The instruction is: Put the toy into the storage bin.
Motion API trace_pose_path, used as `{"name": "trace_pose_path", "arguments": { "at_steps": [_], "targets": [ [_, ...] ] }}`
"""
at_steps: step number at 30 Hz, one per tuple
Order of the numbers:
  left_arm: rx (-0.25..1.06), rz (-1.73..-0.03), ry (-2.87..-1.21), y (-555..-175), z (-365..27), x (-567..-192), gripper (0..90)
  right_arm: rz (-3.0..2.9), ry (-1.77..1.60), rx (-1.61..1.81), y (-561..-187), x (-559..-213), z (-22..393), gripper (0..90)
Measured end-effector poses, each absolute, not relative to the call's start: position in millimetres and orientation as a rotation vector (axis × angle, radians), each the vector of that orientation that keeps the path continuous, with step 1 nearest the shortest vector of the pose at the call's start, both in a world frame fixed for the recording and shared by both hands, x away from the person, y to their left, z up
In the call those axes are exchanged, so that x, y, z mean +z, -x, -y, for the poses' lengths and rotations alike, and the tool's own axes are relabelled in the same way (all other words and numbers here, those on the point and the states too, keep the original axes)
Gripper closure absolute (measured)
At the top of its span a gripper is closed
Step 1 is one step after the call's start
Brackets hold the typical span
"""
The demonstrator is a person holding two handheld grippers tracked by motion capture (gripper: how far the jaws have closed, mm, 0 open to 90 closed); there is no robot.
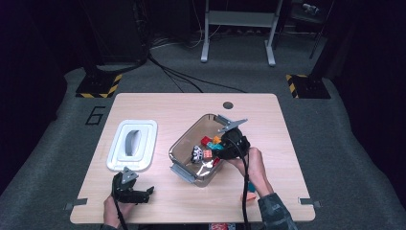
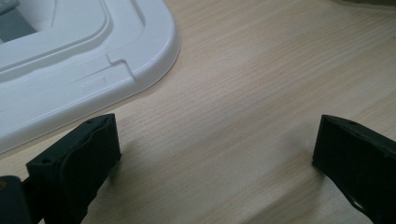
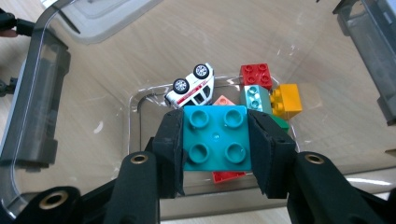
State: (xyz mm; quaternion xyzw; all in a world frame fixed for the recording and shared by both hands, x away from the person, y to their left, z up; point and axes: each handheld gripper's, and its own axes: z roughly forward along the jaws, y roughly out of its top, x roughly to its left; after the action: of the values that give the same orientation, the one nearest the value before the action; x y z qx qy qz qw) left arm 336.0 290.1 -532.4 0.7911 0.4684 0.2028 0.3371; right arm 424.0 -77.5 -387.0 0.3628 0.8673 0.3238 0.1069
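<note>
A teal square plastic four-stud brick was held by its flat sides in the right gripper, above the clear plastic box mid-tabletop. It looked light, hard, smooth. The left gripper was spread wide, empty.

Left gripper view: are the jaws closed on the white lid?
No: the left gripper stands with its jaws wide apart over bare table, and the white lid lies beside them, untouched.
</note>
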Motion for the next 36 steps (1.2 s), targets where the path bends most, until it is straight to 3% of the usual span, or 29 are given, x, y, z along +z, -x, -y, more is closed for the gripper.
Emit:
{"name": "trace_pose_path", "arguments": {
  "at_steps": [7,10,17,22,29,36],
  "targets": [
    [0.529,-1.222,-2.059,-336,-290,-532,0.6,-2.567,-1.062,0.941,-420,-389,81,57.5],
    [0.528,-1.216,-2.074,-336,-291,-532,0.5,-2.562,-1.078,0.947,-419,-391,82,52.4],
    [0.528,-1.216,-2.074,-336,-291,-532,0.5,-2.505,-1.094,1.012,-413,-384,90,27.2],
    [0.528,-1.216,-2.074,-336,-291,-532,0.5,-2.443,-1.107,1.068,-405,-376,104,15.9],
    [0.527,-1.216,-2.074,-336,-291,-532,0.6,-2.384,-1.129,1.094,-392,-372,128,12.4],
    [0.528,-1.216,-2.074,-336,-291,-532,0.5,-2.364,-1.195,1.077,-380,-389,153,7.8]
  ]
}}
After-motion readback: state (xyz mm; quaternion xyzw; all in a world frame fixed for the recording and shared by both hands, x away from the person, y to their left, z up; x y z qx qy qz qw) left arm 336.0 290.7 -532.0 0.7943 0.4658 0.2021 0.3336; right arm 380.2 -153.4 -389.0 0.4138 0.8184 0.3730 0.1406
